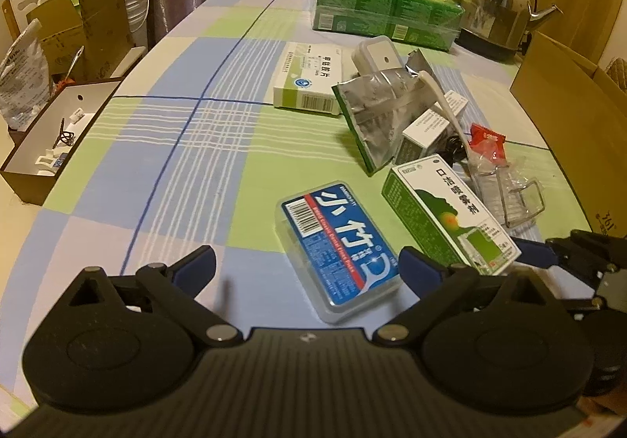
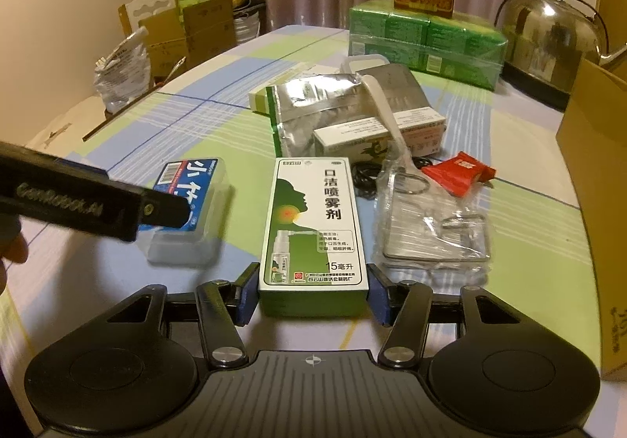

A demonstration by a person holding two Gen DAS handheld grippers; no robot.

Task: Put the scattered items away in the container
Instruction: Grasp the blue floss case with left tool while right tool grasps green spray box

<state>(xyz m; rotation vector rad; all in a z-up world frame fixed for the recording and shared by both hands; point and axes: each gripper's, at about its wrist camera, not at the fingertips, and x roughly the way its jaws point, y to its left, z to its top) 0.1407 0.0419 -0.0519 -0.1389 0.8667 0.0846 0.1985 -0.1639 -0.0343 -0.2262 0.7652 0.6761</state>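
A dim room with drawn curtains, and a table under a blue-and-green checked cloth [image 2: 188, 124] strewn with clutter. The right gripper [image 2: 311, 295] has its pads against the near end of the green-and-white cardboard spray box [image 2: 313, 218], seemingly clamped, though contact is hard to confirm. Gripped so near the end, the box could pivot or slip on lifting. The left gripper [image 1: 307, 267] stands wide apart around the clear plastic floss case with blue label [image 1: 339, 248]. The crinkly clear bag with metal clips [image 2: 429, 220] lies just beside; the brown cardboard container [image 2: 595, 148] waits at right.

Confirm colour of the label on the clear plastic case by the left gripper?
Blue label with white characters and a red stripe, barcode at one end. Shows best in the left wrist view.
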